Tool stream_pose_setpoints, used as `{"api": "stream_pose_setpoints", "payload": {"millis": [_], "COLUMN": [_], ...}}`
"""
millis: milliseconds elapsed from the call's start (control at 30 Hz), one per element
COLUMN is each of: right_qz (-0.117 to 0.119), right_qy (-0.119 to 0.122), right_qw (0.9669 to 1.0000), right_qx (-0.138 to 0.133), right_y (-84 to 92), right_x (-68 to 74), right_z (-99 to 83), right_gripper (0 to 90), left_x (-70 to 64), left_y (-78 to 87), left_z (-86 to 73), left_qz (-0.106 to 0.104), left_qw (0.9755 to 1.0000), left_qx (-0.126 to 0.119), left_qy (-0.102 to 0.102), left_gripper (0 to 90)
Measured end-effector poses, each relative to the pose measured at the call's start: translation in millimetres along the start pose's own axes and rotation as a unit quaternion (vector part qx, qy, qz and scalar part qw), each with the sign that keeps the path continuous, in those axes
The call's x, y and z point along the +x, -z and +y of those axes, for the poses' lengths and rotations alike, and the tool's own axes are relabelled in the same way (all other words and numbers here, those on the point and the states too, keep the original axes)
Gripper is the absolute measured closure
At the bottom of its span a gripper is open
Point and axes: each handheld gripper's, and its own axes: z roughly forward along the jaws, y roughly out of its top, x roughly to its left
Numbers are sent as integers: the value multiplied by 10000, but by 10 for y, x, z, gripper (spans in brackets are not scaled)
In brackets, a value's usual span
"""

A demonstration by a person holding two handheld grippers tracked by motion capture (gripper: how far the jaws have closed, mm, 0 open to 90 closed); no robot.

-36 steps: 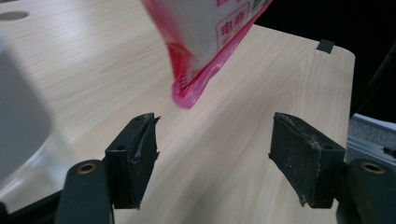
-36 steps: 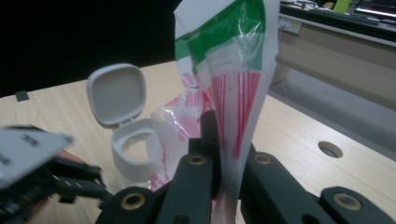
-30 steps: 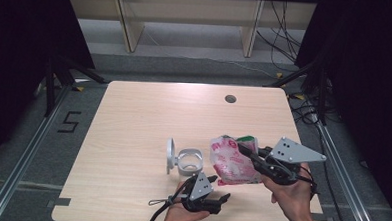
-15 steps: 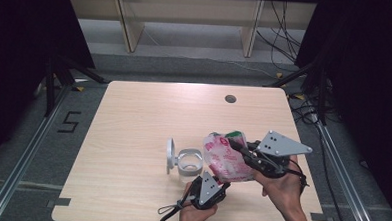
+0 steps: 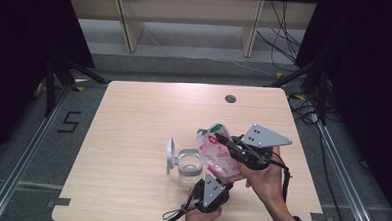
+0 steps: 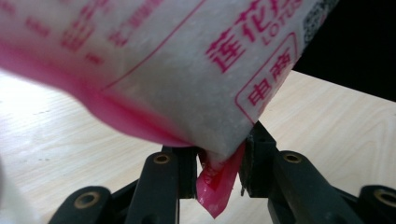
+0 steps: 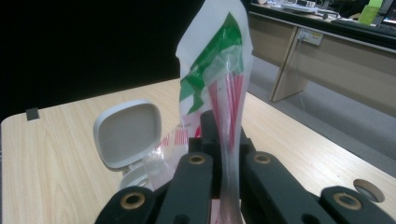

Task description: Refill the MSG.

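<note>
A pink and white printed bag (image 5: 216, 155) with a green top hangs over the wooden table (image 5: 133, 118), beside a clear container (image 5: 188, 165) whose white lid (image 5: 170, 154) stands open. My right gripper (image 5: 223, 140) is shut on the bag's upper part, and in the right gripper view the bag's top (image 7: 219, 70) rises from between the jaws of the right gripper (image 7: 226, 135). My left gripper (image 5: 216, 180) is shut on the bag's lower corner; the left gripper view has that pink corner (image 6: 215, 186) pinched in the left gripper (image 6: 217, 172).
A round hole (image 5: 230, 98) sits in the table's far right part. Past the table's far edge stand shelf legs (image 5: 130, 25). Cables (image 5: 304, 105) lie on the floor at the right, and a tripod leg (image 5: 60, 74) at the left.
My right gripper has carried the bag left and tilted it toward the container. My left gripper has moved right, under the bag, and shut on its lower corner.
</note>
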Motion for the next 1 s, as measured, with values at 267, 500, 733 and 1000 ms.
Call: {"api": "stream_pose_setpoints", "payload": {"millis": [267, 500, 733, 1000], "right_qz": [-1, 25, 76, 178], "right_qy": [92, 91, 157, 267], "right_qw": [10000, 9999, 9996, 9990], "right_qx": [20, 96, 243, 322], "right_y": [-179, -291, -387, -452], "right_x": [61, 50, 71, 143], "right_z": [29, 62, 100, 120], "right_gripper": [900, 900, 900, 900], "left_x": [51, 80, 123, 116], "left_y": [-26, -39, -68, -97], "left_z": [41, 44, 41, 42], "left_qz": [-128, -128, -128, -154], "left_qw": [9999, 9998, 9993, 9991], "left_qx": [-62, -81, -207, -291], "left_qy": [12, 133, 283, 277], "left_gripper": [717, 719, 719, 721]}}
